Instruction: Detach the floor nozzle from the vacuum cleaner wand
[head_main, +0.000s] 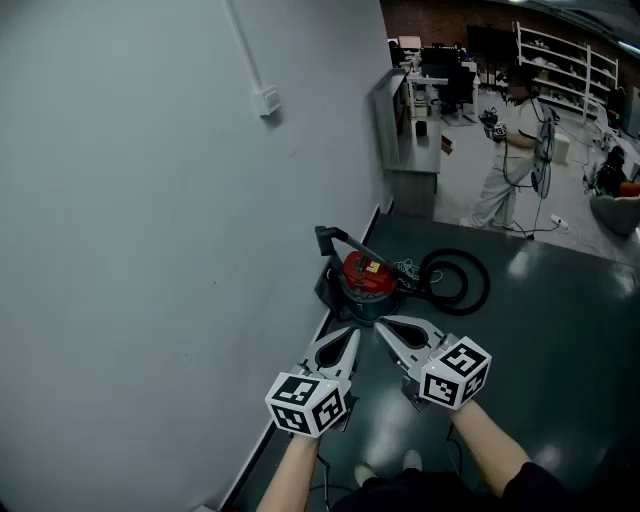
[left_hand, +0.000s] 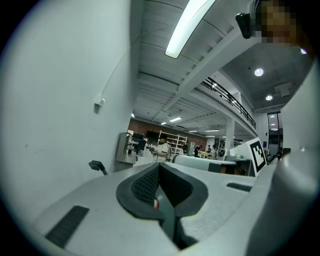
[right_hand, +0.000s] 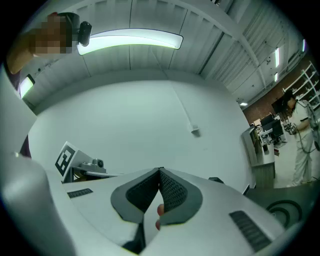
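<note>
A red and dark canister vacuum cleaner (head_main: 366, 278) stands on the dark floor by the grey wall. A black angled handle piece (head_main: 329, 238) sticks up at its back, and the same black handle piece (left_hand: 97, 166) shows in the left gripper view. Its black hose (head_main: 456, 281) lies coiled to the right. I cannot make out the floor nozzle. My left gripper (head_main: 346, 338) and right gripper (head_main: 384, 327) hang side by side just short of the vacuum, both shut and empty. The left gripper (left_hand: 159, 167) has its jaws together; so does the right gripper (right_hand: 160, 172).
The grey wall (head_main: 150, 250) runs close along the left. A grey cabinet (head_main: 410, 130) stands beyond the vacuum. A person in white (head_main: 510, 150) stands far back among desks and shelves. My shoes (head_main: 385, 467) show at the bottom. The hose (right_hand: 282, 210) is low right in the right gripper view.
</note>
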